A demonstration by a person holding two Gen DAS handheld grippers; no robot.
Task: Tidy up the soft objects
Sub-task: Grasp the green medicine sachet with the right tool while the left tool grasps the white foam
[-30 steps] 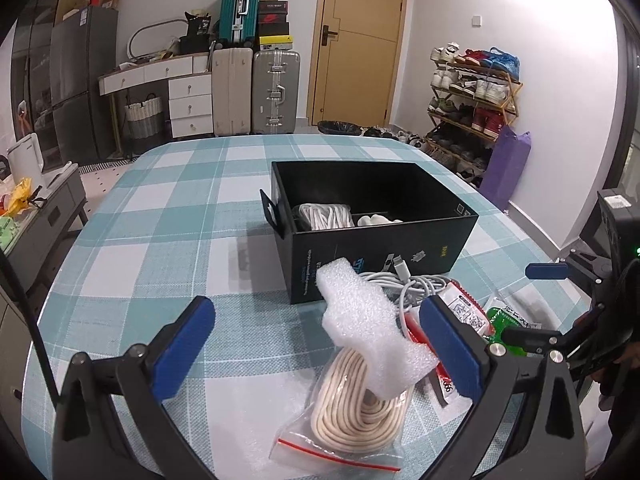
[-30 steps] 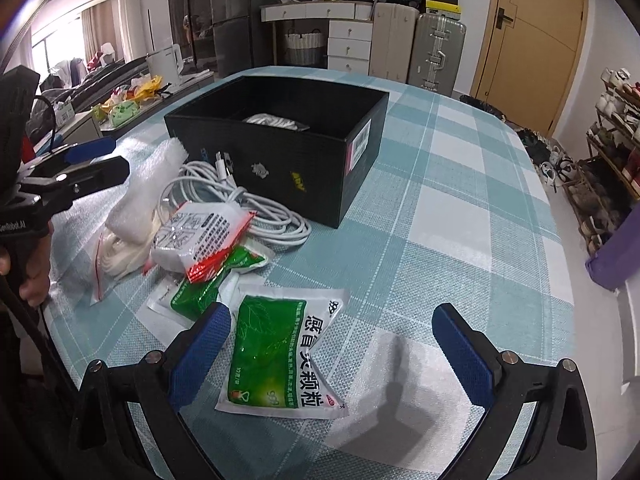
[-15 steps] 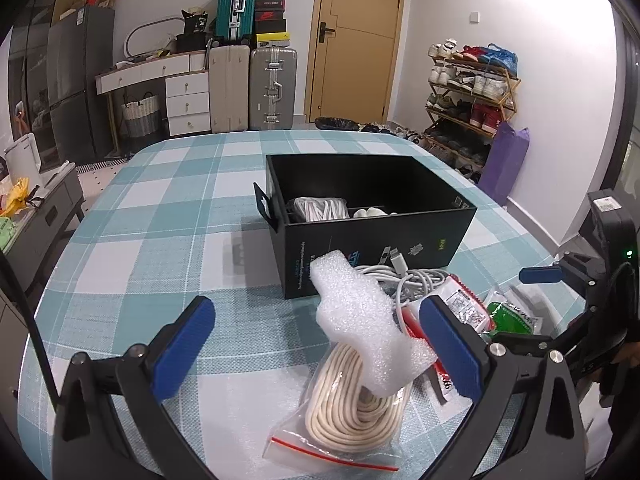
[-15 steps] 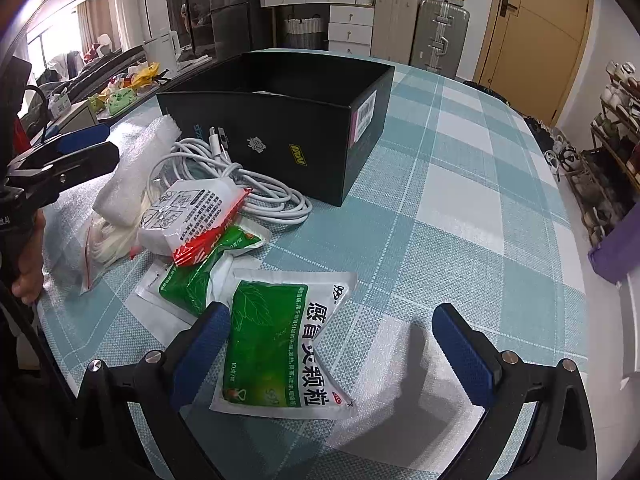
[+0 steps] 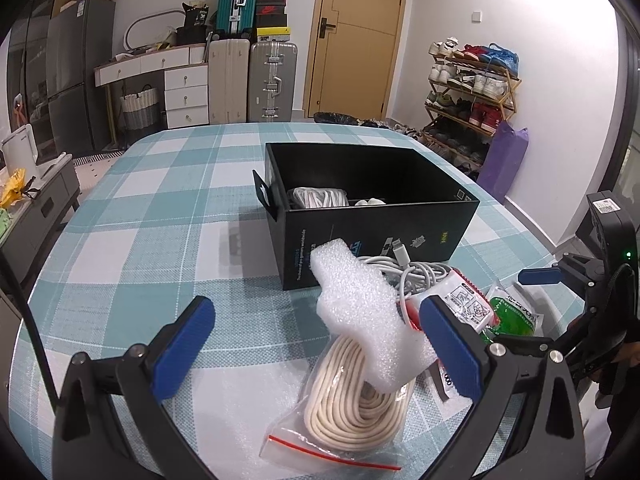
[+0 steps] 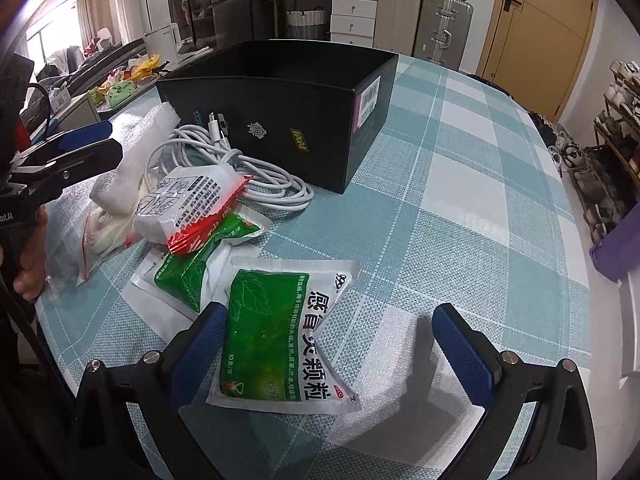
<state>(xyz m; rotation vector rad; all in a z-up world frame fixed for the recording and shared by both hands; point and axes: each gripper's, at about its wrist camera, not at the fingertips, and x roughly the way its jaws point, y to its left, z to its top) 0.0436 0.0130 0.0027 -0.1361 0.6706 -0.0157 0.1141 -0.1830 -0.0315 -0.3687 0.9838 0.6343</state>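
Right fingers (image 6: pixel 324 344) now lower over green sachet (image 6: pixel 276 336), spread wide, empty; left fingers (image 5: pixel 316 344) likewise, nearer foam (image 5: pixel 364 316).

The black box (image 6: pixel 280 120) showed only its outer walls from the right, its contents hidden. A foam piece (image 5: pixel 364 312) covered part of the bagged rope (image 5: pixel 356 392). The red-edged packet (image 6: pixel 192 204) overlapped a green sachet (image 6: pixel 196 268).
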